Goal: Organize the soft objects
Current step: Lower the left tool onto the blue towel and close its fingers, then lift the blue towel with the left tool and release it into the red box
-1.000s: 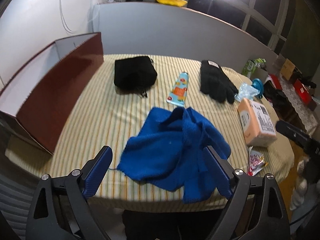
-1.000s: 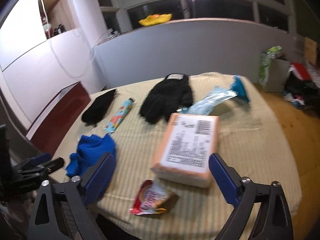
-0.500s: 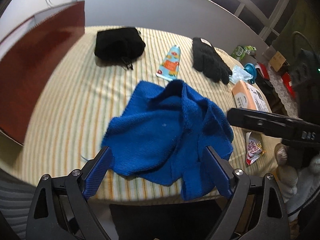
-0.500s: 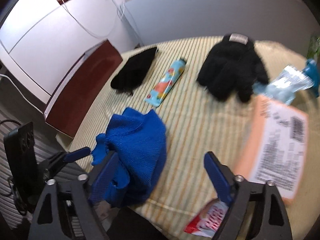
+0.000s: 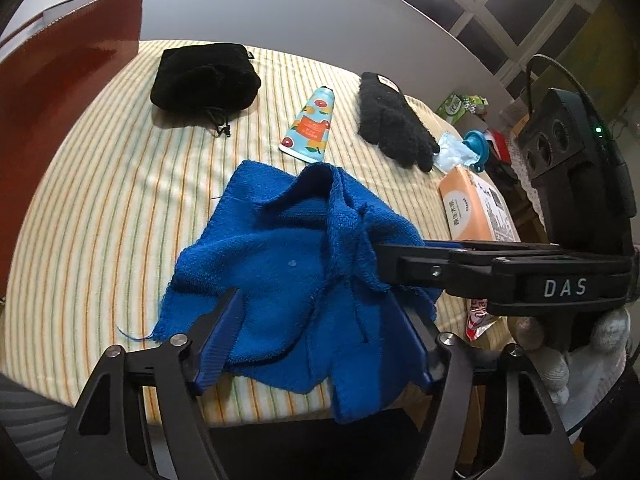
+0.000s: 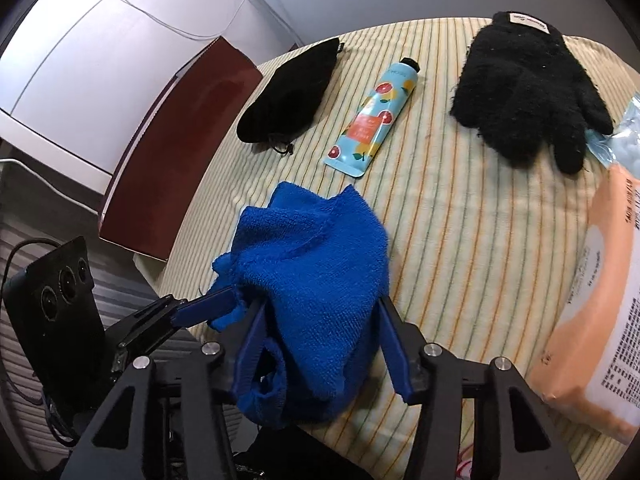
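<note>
A crumpled blue towel (image 5: pixel 296 264) (image 6: pixel 320 264) lies at the near edge of the striped table (image 5: pixel 100 200), one corner hanging over it. My left gripper (image 5: pixel 314 296) straddles the towel's near part; its jaws are closing, the cloth lies flat between the pads and is not bunched. My right gripper (image 6: pixel 320 302) is closing too, and a bunched fold of the towel fills the gap between its pads. In the left wrist view the right gripper (image 5: pixel 380 256) reaches in from the right into that raised fold. A black pouch (image 5: pixel 204 76) and a black glove (image 5: pixel 392 116) lie farther back.
A hand-cream tube (image 5: pixel 310 126) lies between pouch and glove. An orange tissue pack (image 5: pixel 468 208), a clear bag (image 5: pixel 452 152) and a snack wrapper (image 5: pixel 478 316) crowd the right side. A red-brown box (image 5: pixel 60 92) stands off the table's left edge. A white-gloved hand (image 5: pixel 580 352) holds the right gripper.
The right gripper swung left from over the tissue pack onto the towel and narrowed around a fold. The left gripper tipped down closer to the towel and its jaws narrowed.
</note>
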The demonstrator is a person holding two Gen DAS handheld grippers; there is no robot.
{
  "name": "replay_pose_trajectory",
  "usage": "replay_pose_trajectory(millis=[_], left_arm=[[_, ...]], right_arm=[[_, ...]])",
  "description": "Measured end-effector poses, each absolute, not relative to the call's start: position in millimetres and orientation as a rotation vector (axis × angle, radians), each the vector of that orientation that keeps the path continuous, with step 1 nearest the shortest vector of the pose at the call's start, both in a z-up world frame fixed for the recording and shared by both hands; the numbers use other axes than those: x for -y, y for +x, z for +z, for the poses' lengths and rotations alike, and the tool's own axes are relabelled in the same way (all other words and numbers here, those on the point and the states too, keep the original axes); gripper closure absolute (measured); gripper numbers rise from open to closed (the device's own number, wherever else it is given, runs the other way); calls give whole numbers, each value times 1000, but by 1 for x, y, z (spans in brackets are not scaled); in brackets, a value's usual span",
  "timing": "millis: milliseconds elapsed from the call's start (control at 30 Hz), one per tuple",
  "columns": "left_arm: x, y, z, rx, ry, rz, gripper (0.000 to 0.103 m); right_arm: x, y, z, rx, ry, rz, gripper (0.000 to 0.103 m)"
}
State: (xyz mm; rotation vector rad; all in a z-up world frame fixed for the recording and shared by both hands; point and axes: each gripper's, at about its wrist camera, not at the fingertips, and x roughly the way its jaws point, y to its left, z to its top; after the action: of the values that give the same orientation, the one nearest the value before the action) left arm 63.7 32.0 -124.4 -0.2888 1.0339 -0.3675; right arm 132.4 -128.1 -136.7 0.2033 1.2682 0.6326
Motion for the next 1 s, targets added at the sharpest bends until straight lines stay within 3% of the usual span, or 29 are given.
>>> replay_pose_trajectory(millis=[267, 367, 433, 600, 1000], left_arm=[[-28, 67, -125, -1032, -284, -419, 42], [-26, 68, -126, -1035, -292, -441, 49], [-25, 70, -127, -1037, -308, -459, 58], [-21, 71, -127, -1034, -319, -479, 65], [-23, 62, -95, -970, -313, -501, 69]], right_arm=[[119, 134, -135, -1281, 194, 643, 71], [112, 134, -137, -1293, 199, 666, 78], [109, 135, -138, -1295, 206, 670, 79], [107, 138, -141, -1308, 241, 678, 82], [108, 128, -111, -1250, 221, 698, 84]])
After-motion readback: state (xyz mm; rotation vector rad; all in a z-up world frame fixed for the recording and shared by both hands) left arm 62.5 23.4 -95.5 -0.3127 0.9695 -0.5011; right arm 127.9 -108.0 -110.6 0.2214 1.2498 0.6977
